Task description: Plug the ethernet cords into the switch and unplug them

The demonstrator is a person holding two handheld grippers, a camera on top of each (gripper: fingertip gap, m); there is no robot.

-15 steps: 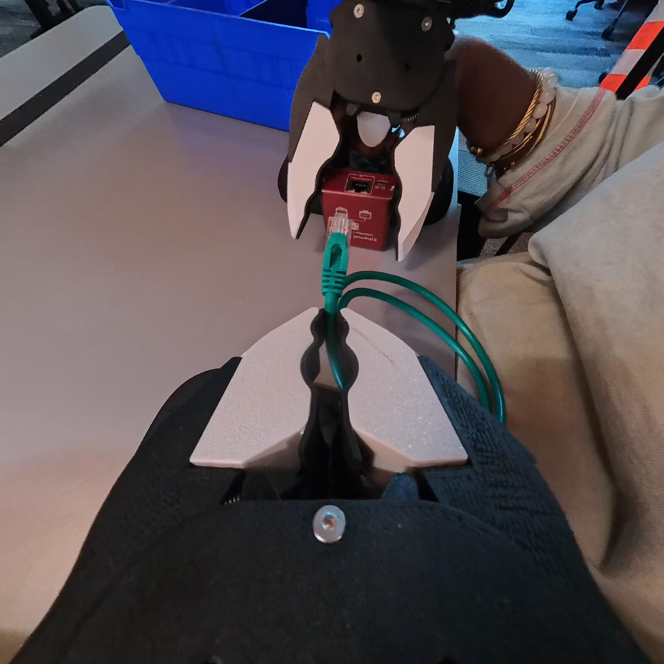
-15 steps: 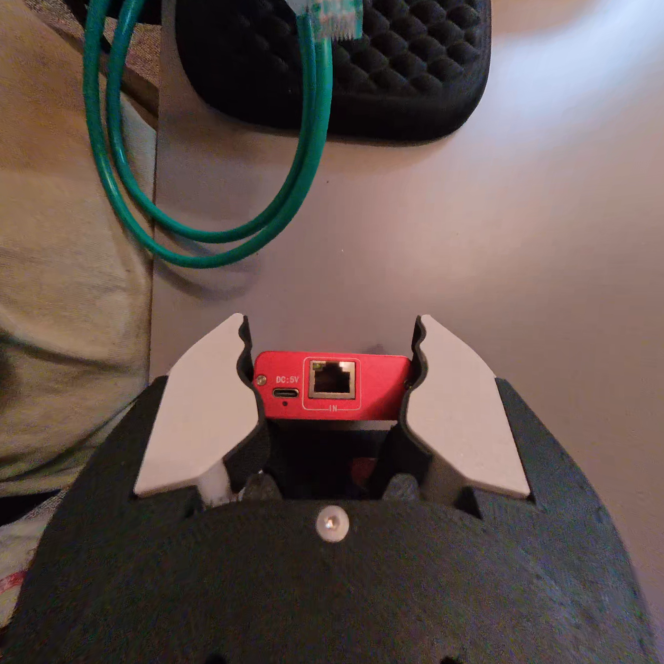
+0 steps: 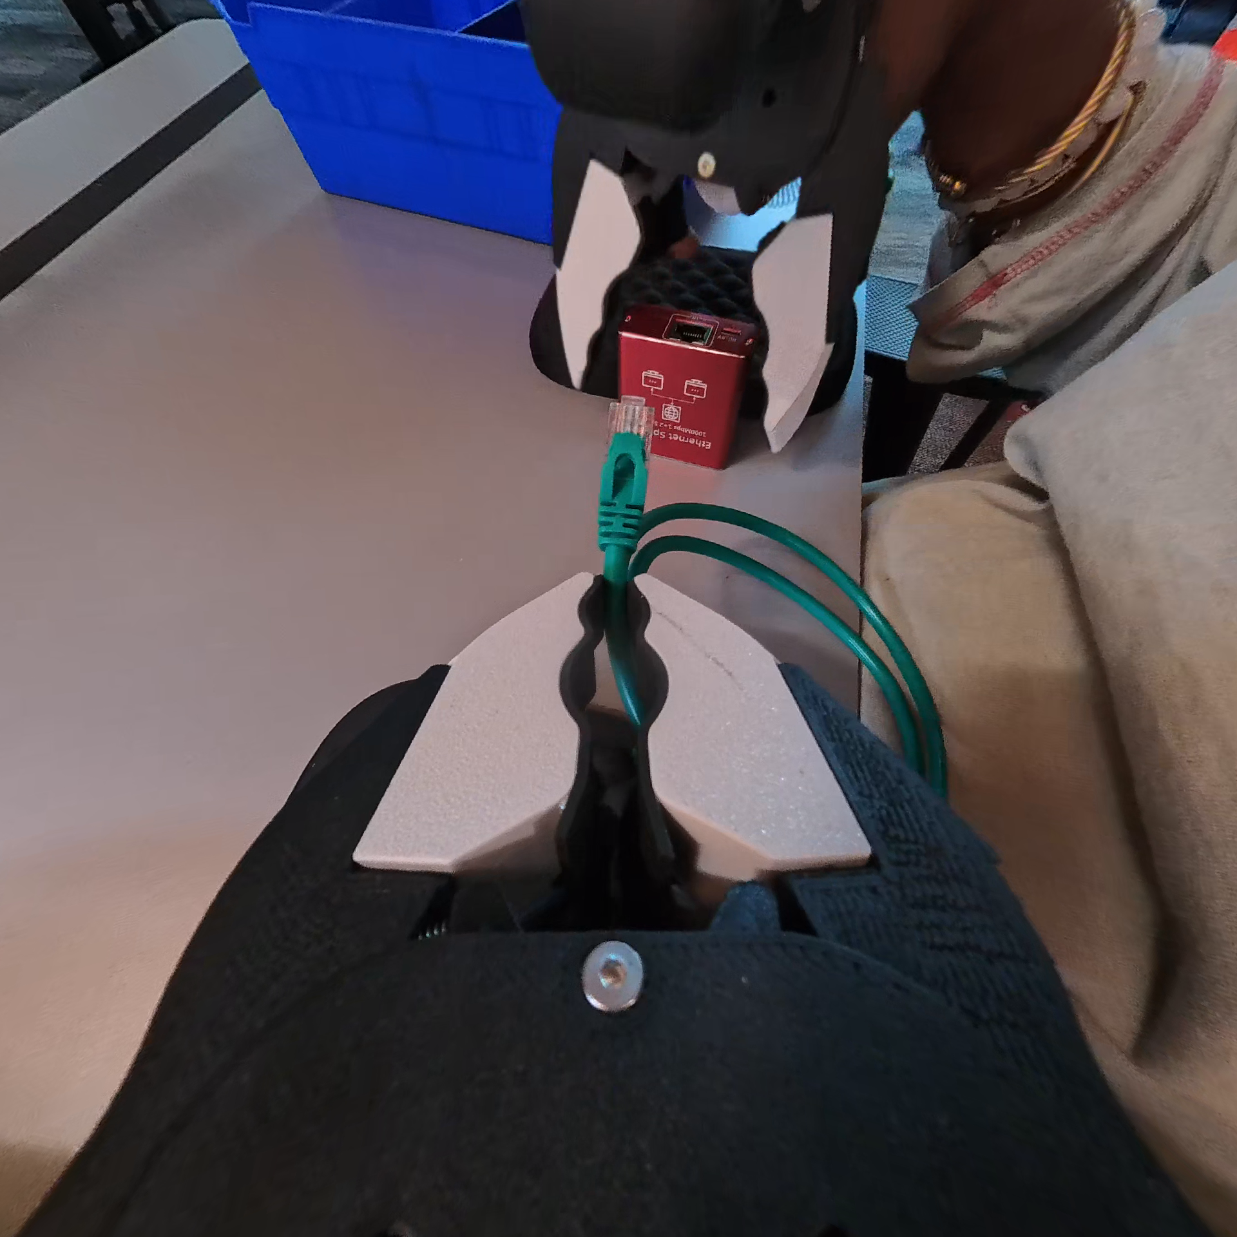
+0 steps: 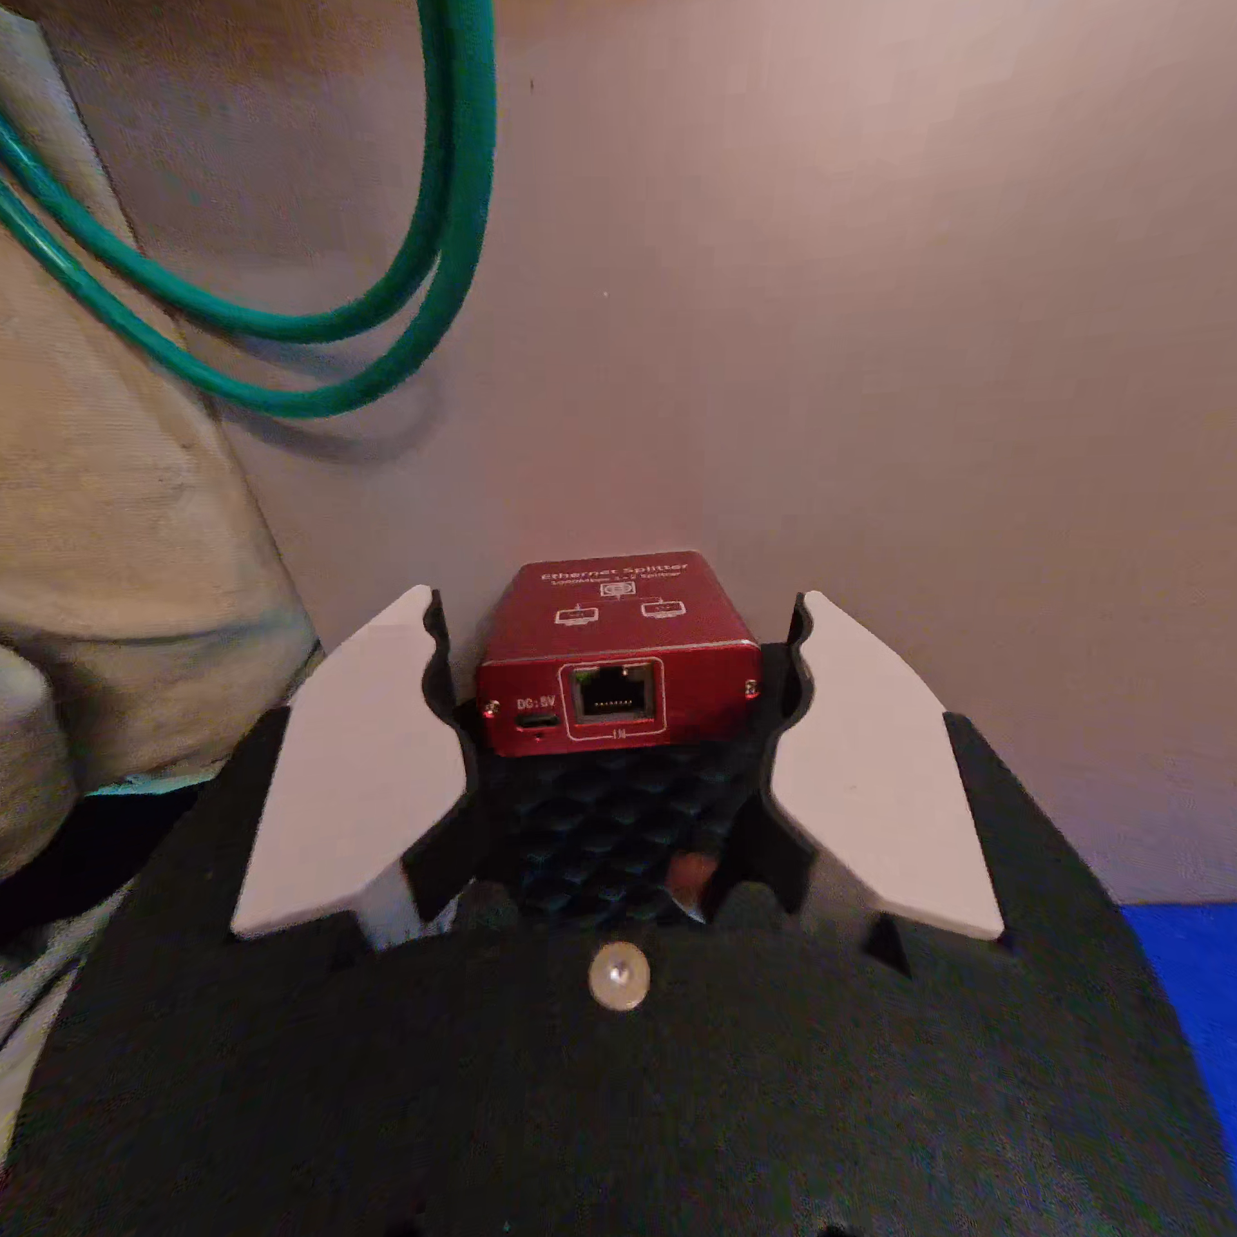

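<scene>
In the left wrist view, the left gripper (image 3: 612, 589) at centre is pinched tight on the green cord (image 3: 619, 642), its plug (image 3: 629, 422) just short of the red switch (image 3: 683, 395) above. In the right wrist view, the right gripper (image 4: 616, 602) stands wide apart around the switch (image 4: 619, 656) at centre, not touching it, the cord (image 4: 428, 268) looping upper left.

Looks like an office or lab workroom. Plain grey table (image 3: 268, 468) with a dark seam strip along the far left, blue plastic storage bin (image 3: 415, 114) set at the back edge, grey patterned carpet (image 3: 40, 67) beyond. Small red network switch (image 3: 683, 395) and a green ethernet cord (image 3: 790, 582) laid out on the table as bench gear.
</scene>
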